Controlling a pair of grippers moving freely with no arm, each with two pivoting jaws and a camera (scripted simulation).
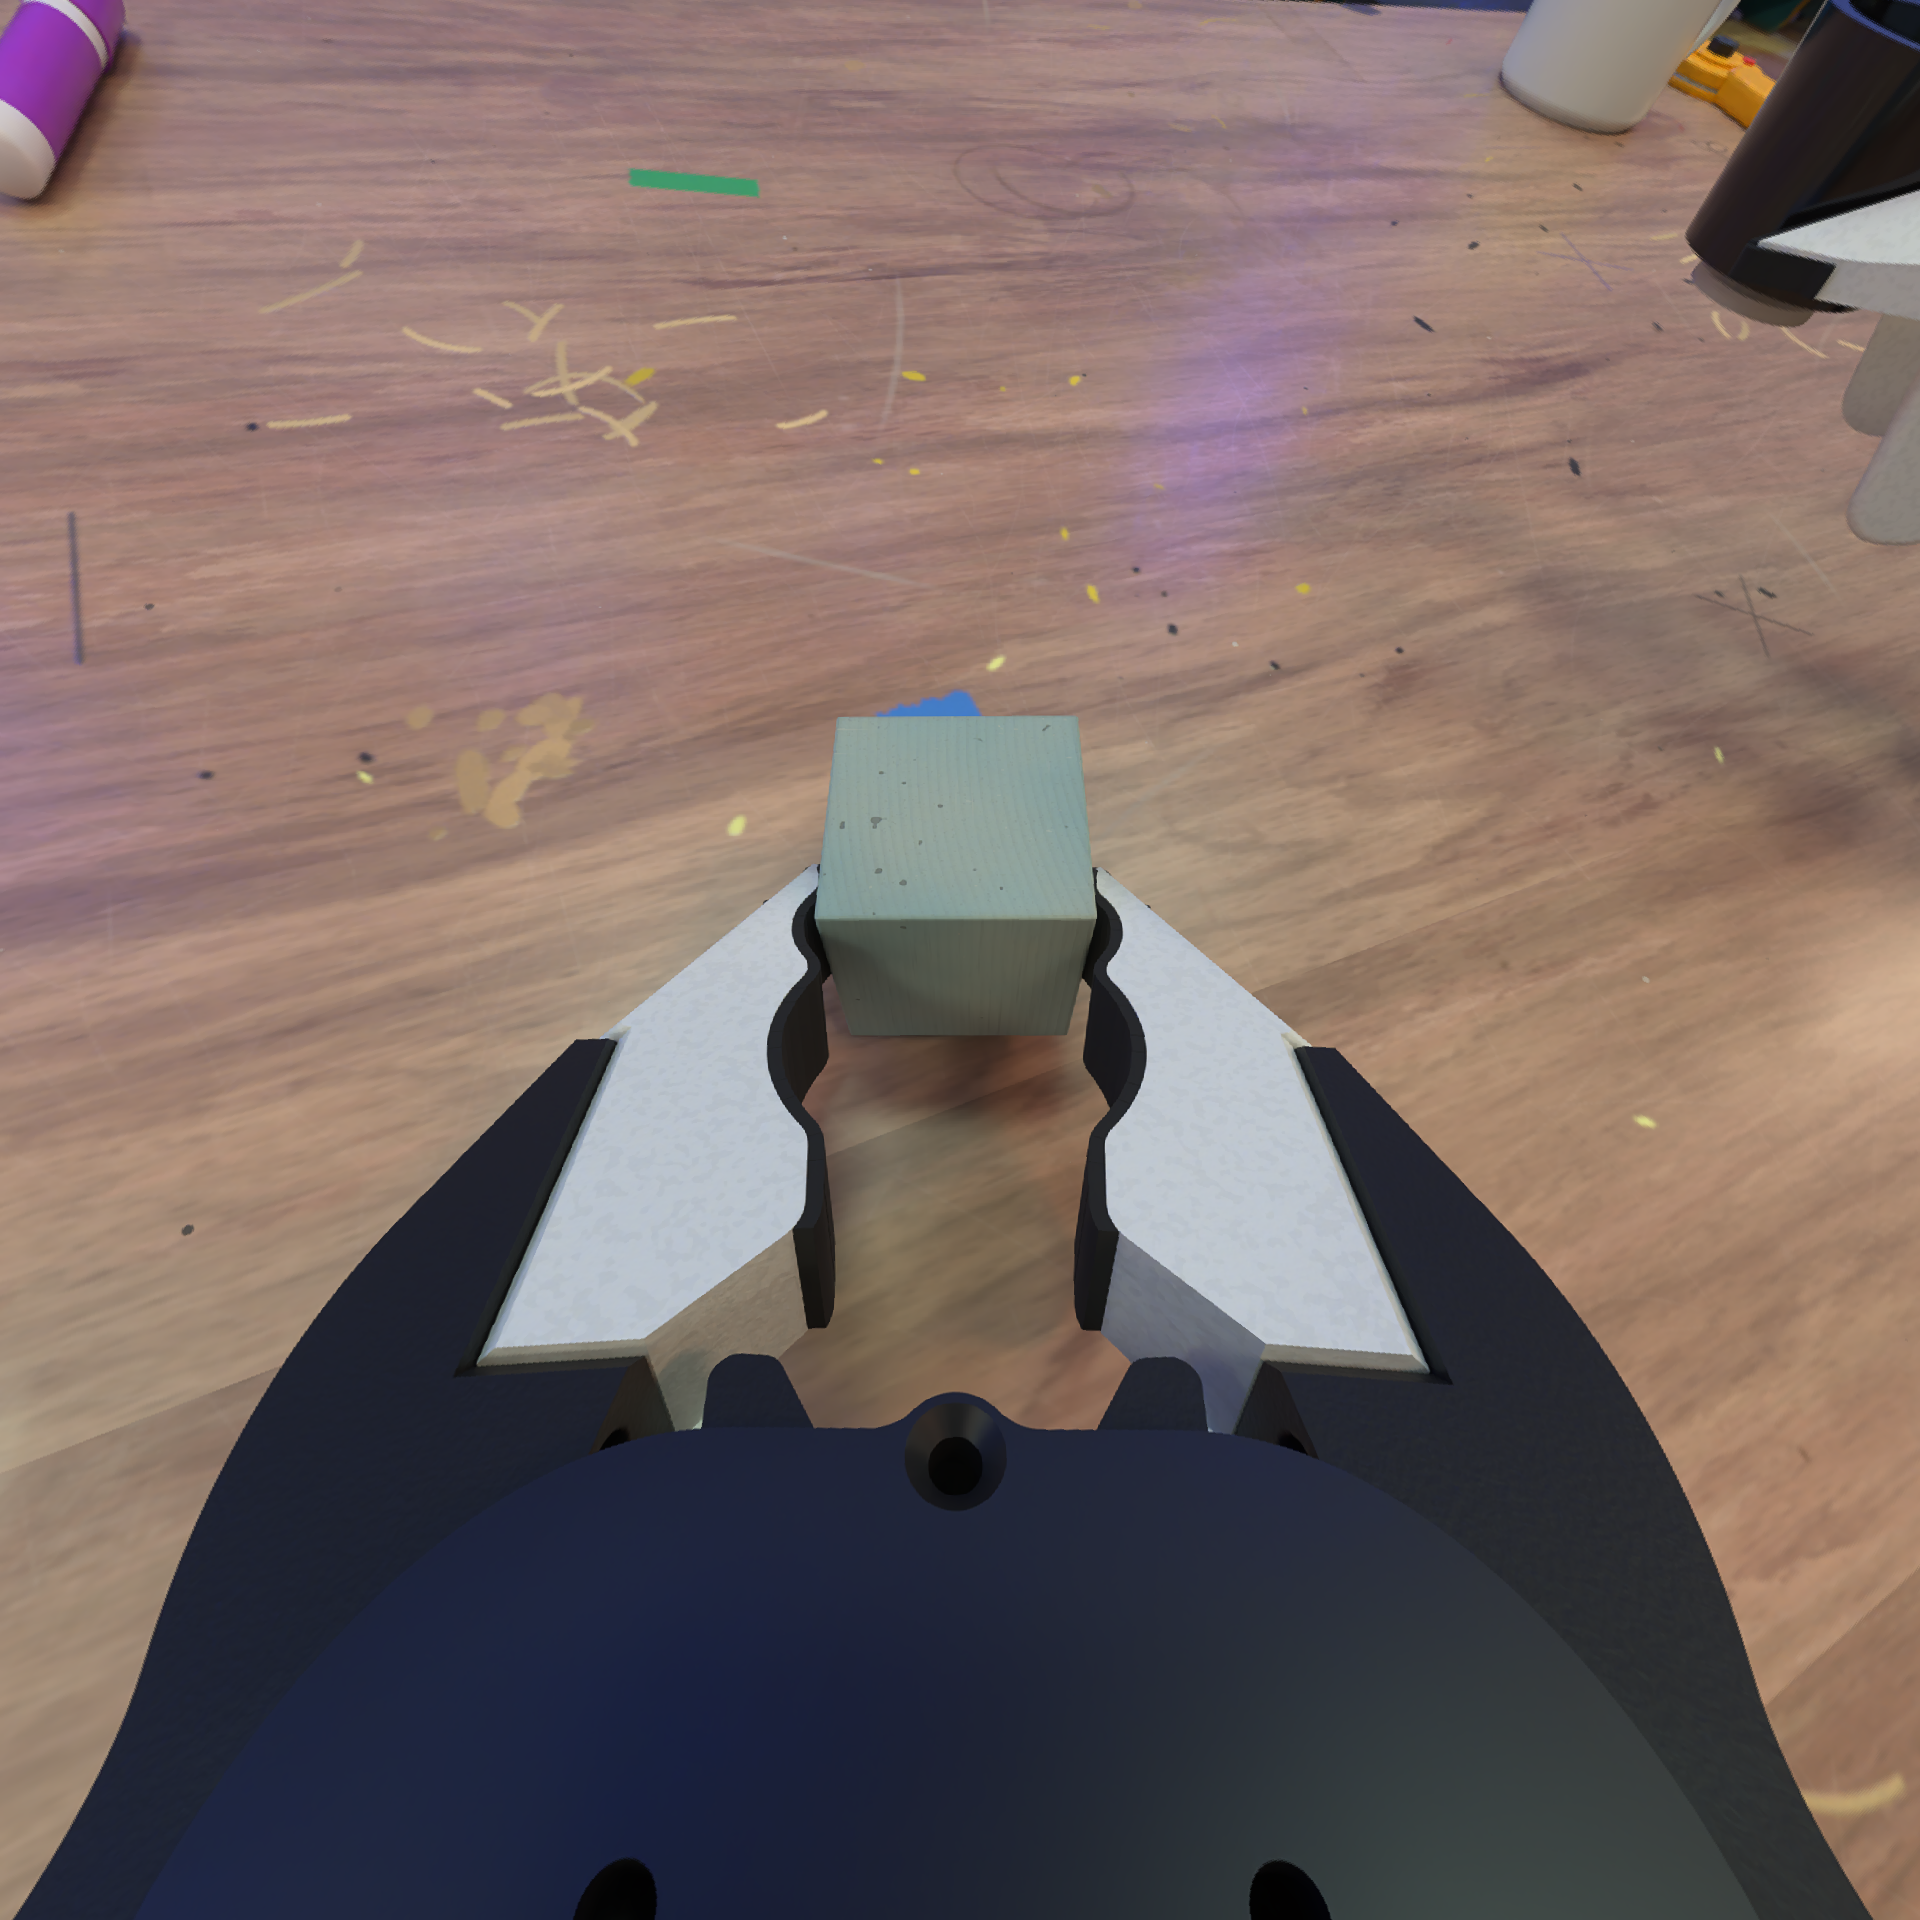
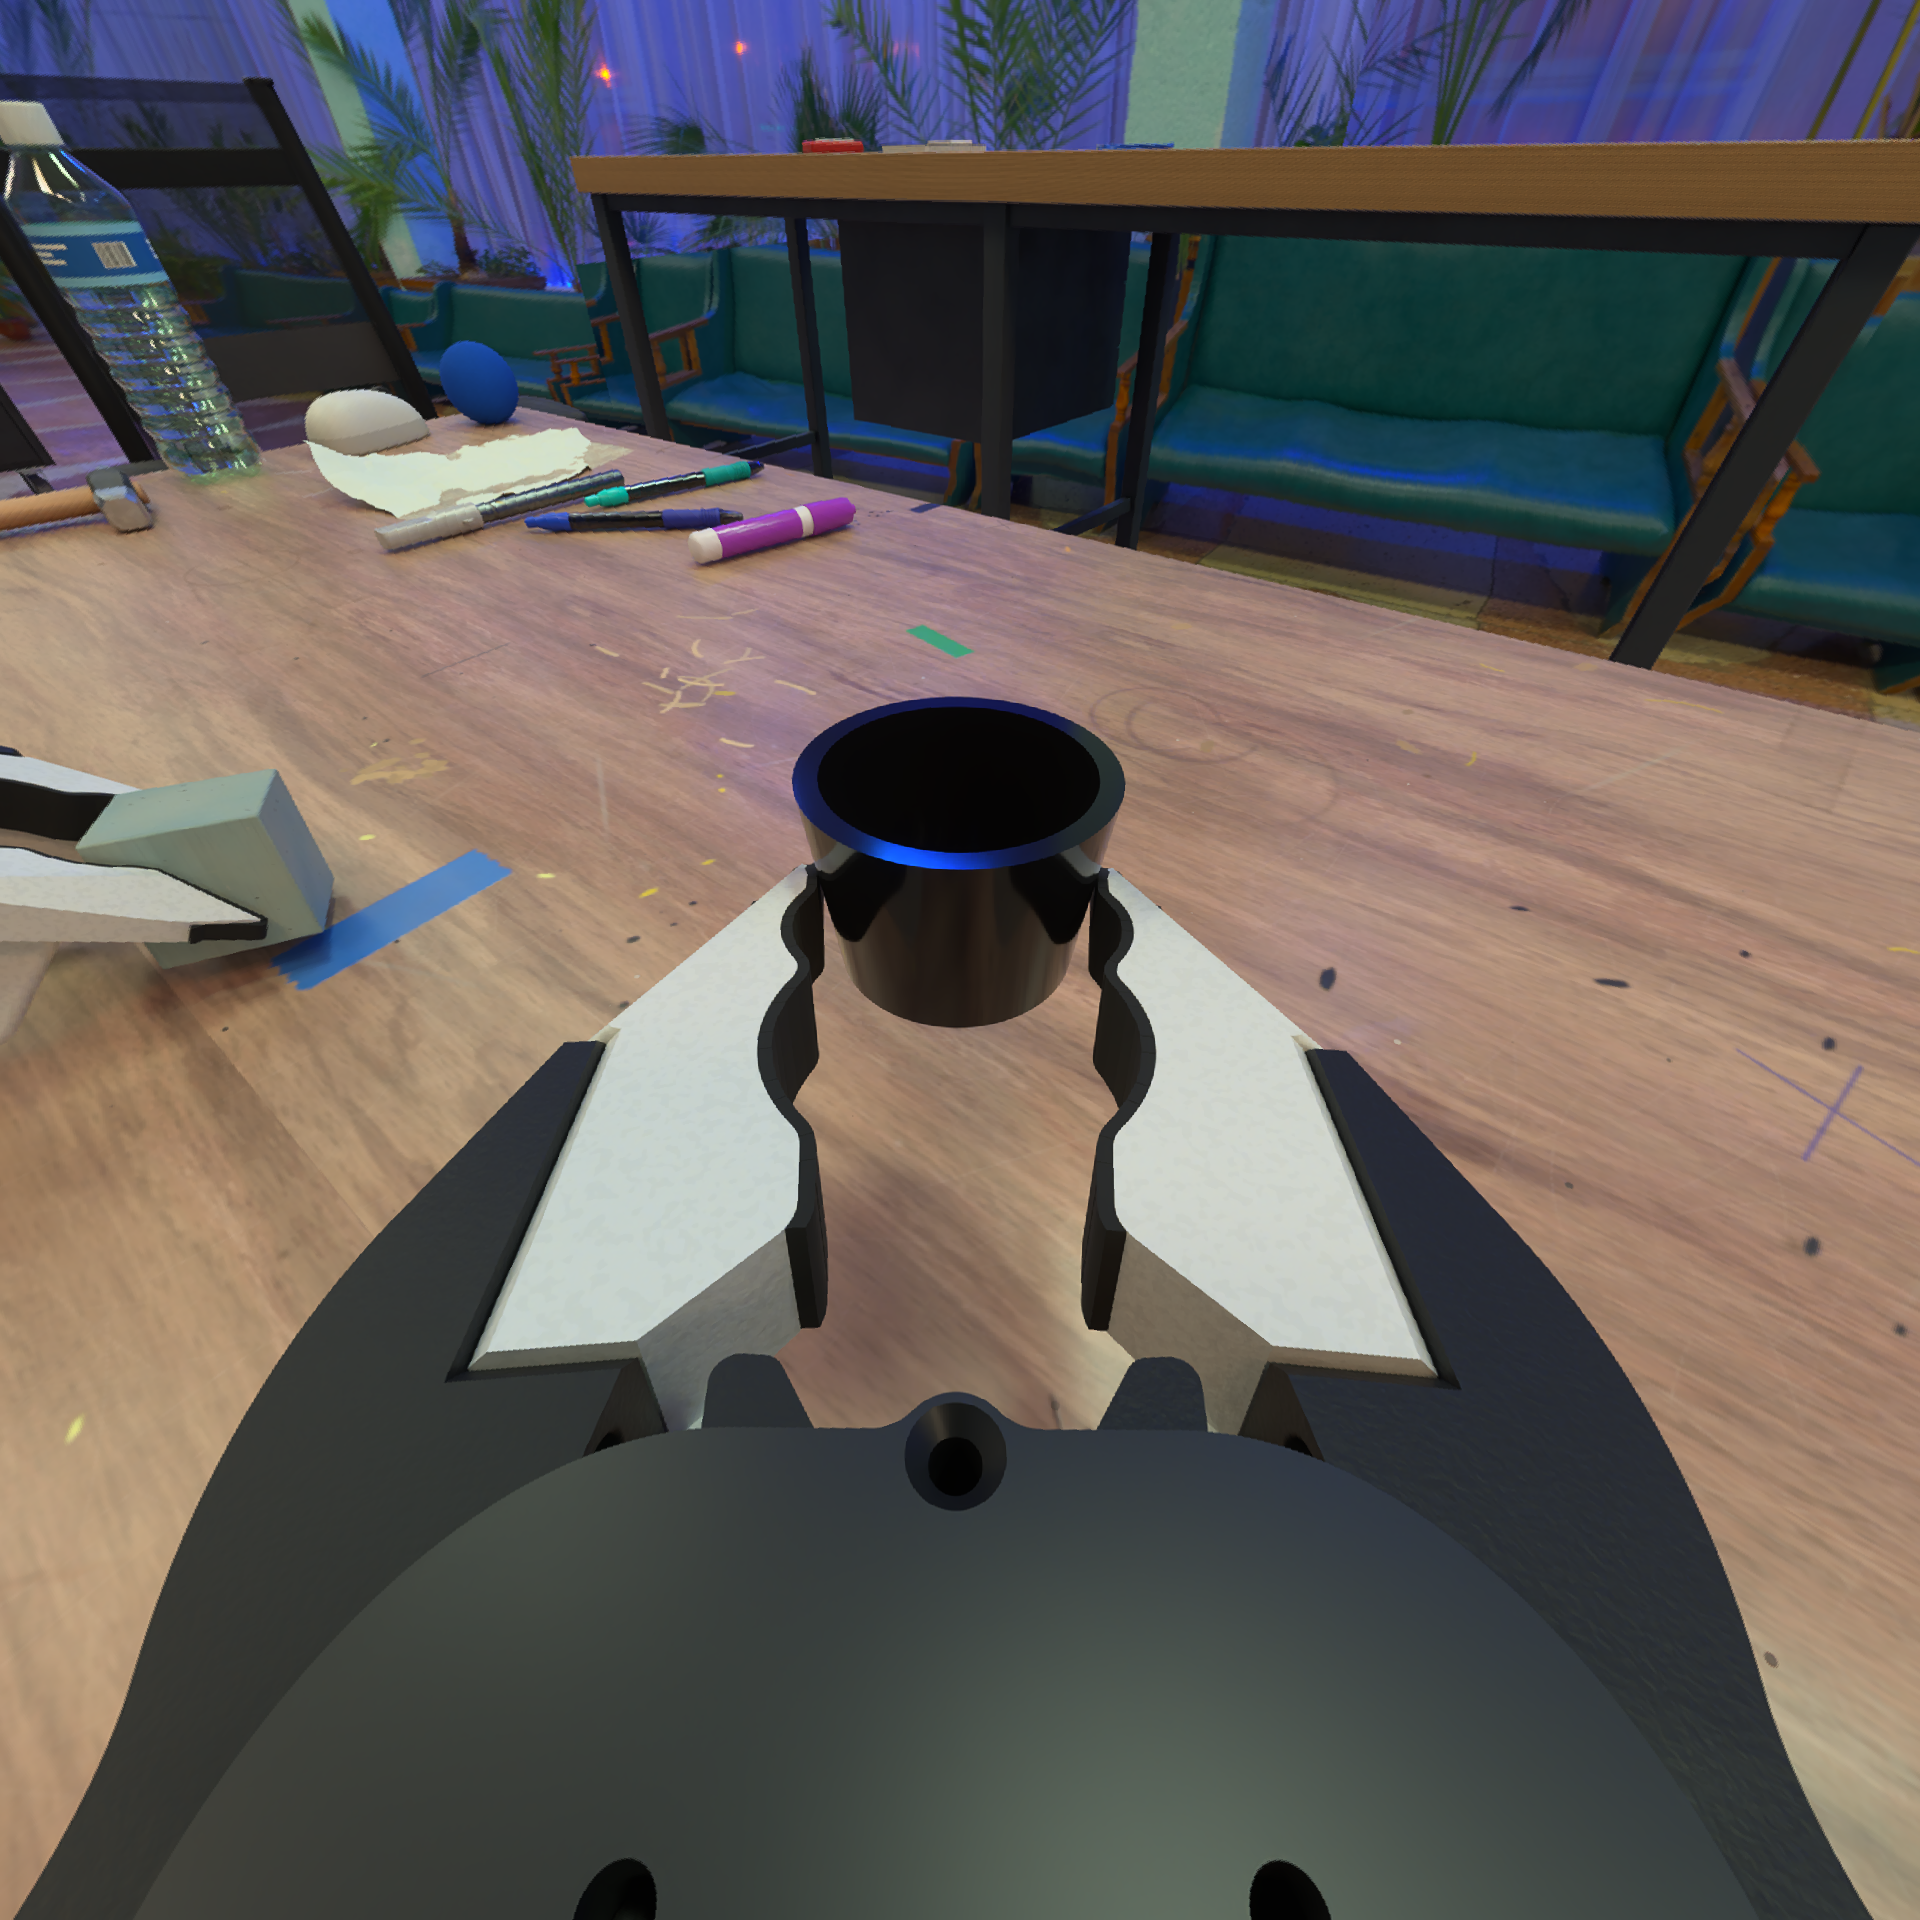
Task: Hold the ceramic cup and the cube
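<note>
- Gripping the cube [image 1: 954, 883] by its two side faces, the left tongs [image 1: 954, 914] are closed on it at the tips; it looks raised just clear of the tabletop [image 1: 1351, 831], above a strip of blue tape [image 2: 395, 914].
- Clamped below its rim, the black ceramic cup [image 2: 956, 862] sits upright in the right tongs [image 2: 956, 914], its base apparently off the wood; the mouth faces up, probably for a level carry.
- Both things look held, so the task seems nearly met.
- Scratched, speckled wood carries markers [image 2: 774, 530], a water bottle [image 2: 135, 312], a hammer [image 2: 73, 506] and torn paper [image 2: 457, 468].
- Beyond stand another table [image 2: 1247, 182], teal benches [image 2: 1403, 447] and palms.
</note>
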